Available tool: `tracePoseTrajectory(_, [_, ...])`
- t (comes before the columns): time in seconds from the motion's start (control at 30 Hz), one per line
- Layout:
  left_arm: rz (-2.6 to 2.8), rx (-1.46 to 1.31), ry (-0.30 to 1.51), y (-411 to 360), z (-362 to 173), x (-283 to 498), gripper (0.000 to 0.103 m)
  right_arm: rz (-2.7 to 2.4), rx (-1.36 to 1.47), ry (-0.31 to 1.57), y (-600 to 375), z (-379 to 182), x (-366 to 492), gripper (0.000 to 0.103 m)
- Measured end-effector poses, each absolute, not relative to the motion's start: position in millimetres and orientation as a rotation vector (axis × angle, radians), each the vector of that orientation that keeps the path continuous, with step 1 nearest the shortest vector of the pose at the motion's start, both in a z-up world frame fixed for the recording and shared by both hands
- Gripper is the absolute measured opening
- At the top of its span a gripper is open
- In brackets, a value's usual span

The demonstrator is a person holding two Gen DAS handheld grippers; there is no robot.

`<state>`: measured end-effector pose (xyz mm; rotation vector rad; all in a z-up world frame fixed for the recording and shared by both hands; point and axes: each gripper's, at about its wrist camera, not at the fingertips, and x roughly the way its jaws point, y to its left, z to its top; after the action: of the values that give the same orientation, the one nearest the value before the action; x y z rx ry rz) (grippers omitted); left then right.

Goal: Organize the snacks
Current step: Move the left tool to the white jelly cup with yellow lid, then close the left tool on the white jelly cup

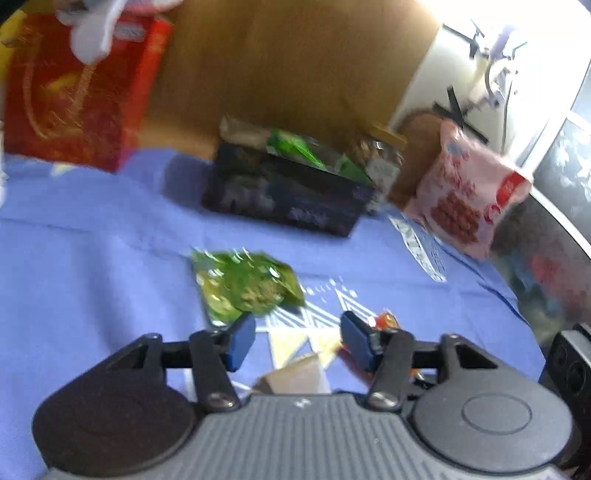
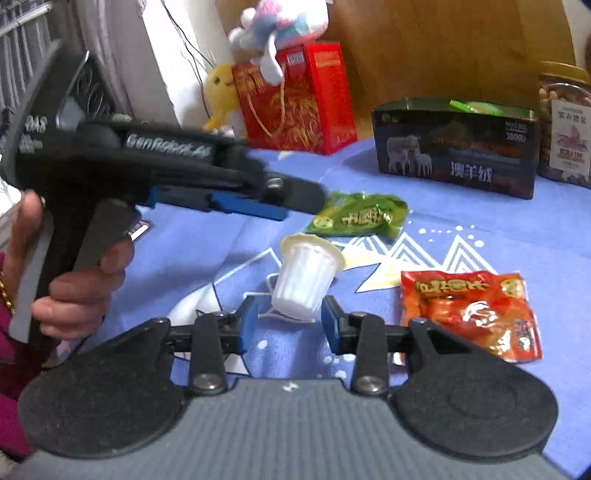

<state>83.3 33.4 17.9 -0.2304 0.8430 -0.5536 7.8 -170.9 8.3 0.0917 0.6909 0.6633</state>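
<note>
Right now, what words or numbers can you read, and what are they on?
"GenRobot.AI": on the left tongs, along the black body, a bit smeared.
"澳羊绒": on the dark box, front, low down.
"3800" or similar: same box, upper right, not sure.
Label on the nut jar: too blurred.
Green packet, orange packet: printed characters, too blurred.
Red gift bag, pink bag: print too blurred.
White cup: no text.

Home — plush toys (image 2: 280,26), bedsheet (image 2: 480,236)
</note>
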Motion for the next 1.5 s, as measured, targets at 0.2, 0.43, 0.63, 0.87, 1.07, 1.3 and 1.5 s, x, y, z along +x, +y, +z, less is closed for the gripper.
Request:
tracePoseTrajectory(0.2, [-0.582,-0.242,0.898,34.2,4.0,59.8,0.033,0.556,0.021,0.626,-194.6,14.7,-5.4,0.039])
tracePoseTrajectory(0.43, [-0.565,-0.339,0.883,56.4,7.8,28.1,0.042,0.565,0.113,0.607,-219.4,12.4,-23.0,0.04])
tracePoseTrajectory(0.63, [-0.548,-0.33,0.895,58.0,4.6,31.5,0.042,0.645,0.056,0.641,-190.4,5.2,-30.9,0.04])
tracePoseTrajectory(0.87, [-0.548,-0.356,0.909,67.0,-1.8,25.3,0.04,0.649,0.005,0.664,-170.6,1.9,-16.6,0.04])
tracePoseTrajectory(1.07, [-0.529,-0.352,0.877,81.8,6.8,16.1,0.039,0.647,-0.006,0.635,-173.3,5.1,-22.9,0.04])
tracePoseTrajectory(1.3, [-0.58,-0.325,0.874,72.9,13.3,14.8,0.036,0.68,-0.044,0.63,-163.4,6.5,-20.4,0.041])
tracePoseTrajectory(1.5, [-0.575,-0.332,0.911,67.4,-1.5,21.4,0.03,0.705,-0.095,0.634,-155.7,2.9,-14.2,0.055])
